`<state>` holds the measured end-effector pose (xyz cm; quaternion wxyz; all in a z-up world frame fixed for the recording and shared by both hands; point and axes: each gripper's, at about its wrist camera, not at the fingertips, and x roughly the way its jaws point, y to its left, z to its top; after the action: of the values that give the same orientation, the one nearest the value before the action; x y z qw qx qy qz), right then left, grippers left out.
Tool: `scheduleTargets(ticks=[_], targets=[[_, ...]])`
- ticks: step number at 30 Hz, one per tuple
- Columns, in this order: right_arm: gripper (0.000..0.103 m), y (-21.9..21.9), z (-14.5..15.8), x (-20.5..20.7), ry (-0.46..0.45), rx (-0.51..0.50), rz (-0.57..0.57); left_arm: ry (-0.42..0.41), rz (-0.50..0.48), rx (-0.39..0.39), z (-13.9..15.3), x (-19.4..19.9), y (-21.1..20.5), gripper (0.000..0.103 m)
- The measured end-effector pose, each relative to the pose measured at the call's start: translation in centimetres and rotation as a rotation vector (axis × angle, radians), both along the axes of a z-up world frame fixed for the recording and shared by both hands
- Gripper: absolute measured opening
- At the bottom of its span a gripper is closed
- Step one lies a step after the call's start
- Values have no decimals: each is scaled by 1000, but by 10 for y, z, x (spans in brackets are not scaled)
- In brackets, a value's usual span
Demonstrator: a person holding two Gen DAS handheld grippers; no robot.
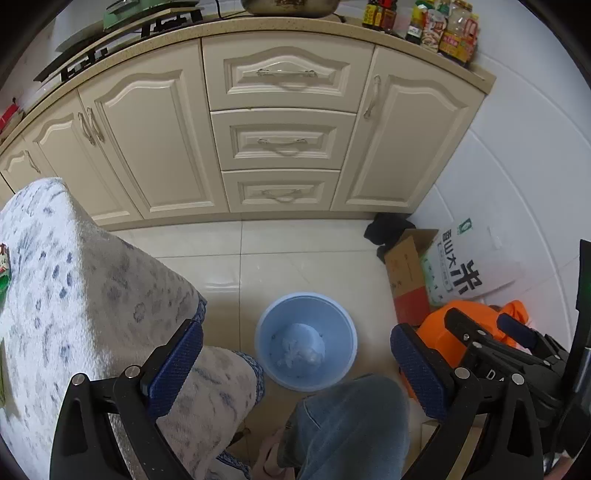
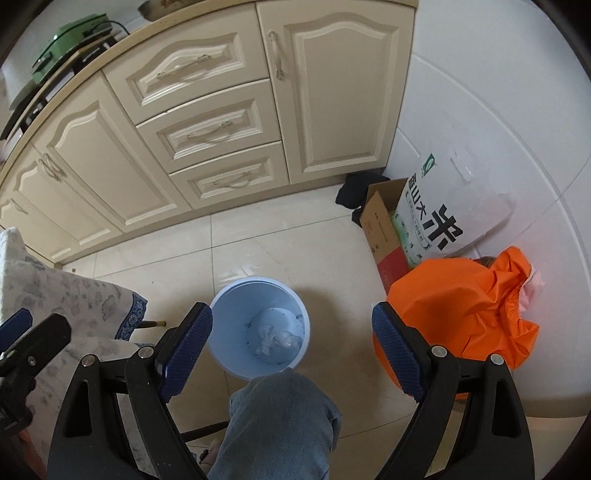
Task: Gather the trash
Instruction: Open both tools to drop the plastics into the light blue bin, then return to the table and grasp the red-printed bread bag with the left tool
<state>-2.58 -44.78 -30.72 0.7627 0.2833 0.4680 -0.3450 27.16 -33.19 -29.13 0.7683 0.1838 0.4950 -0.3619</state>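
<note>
The left claw (image 1: 295, 365) fills the bottom of its own view, its two blue-padded fingers (image 1: 173, 365) spread wide with nothing between them. The right claw (image 2: 291, 354) stands just as wide in its view, and it too grips nothing. Both point steeply down at the floor.

Directly below and between each pair of fingers shows a knee in blue denim (image 1: 351, 421), with a bare foot (image 1: 273, 461) on the tiles beside it. Just past the knee stands a pale blue bin (image 1: 341, 325), upright on the cream floor tiles (image 1: 295, 258). The trash (image 1: 301, 350), crumpled whitish paper or tissue (too small to tell which), lies at the bottom of the bin.

To the left of the bin hangs the edge of a white cloth with a blue pattern (image 1: 85, 295), draped over a bench. To the right sits a bright orange bag (image 2: 469, 314), and behind it an open cardboard box (image 2: 384, 225) and a white rice sack (image 2: 447, 206) leaning against the wall. A dark cloth (image 2: 354, 192) lies in the corner. Further back runs a row of cream cabinets (image 1: 280, 140), with bottles and jars (image 1: 436, 26) at the right end of the kitchen bench on top and a green appliance (image 2: 62, 48) towards the left.
</note>
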Motion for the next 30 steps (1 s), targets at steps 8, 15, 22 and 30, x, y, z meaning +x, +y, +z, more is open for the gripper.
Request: scheduleTargets(ticks=[8, 15, 22, 30], targets=[[90, 22, 20, 0, 2, -41, 29, 3, -7, -6, 18, -13, 26, 98], [90, 44, 41, 0, -19, -66, 53, -35, 0, -55, 47, -30, 60, 98], [90, 78, 72, 3, -78, -109, 105, -75, 64, -100, 78, -46, 123, 98], [91, 126, 103, 16, -132, -157, 199, -123, 169, -137, 113, -66, 202, 98]])
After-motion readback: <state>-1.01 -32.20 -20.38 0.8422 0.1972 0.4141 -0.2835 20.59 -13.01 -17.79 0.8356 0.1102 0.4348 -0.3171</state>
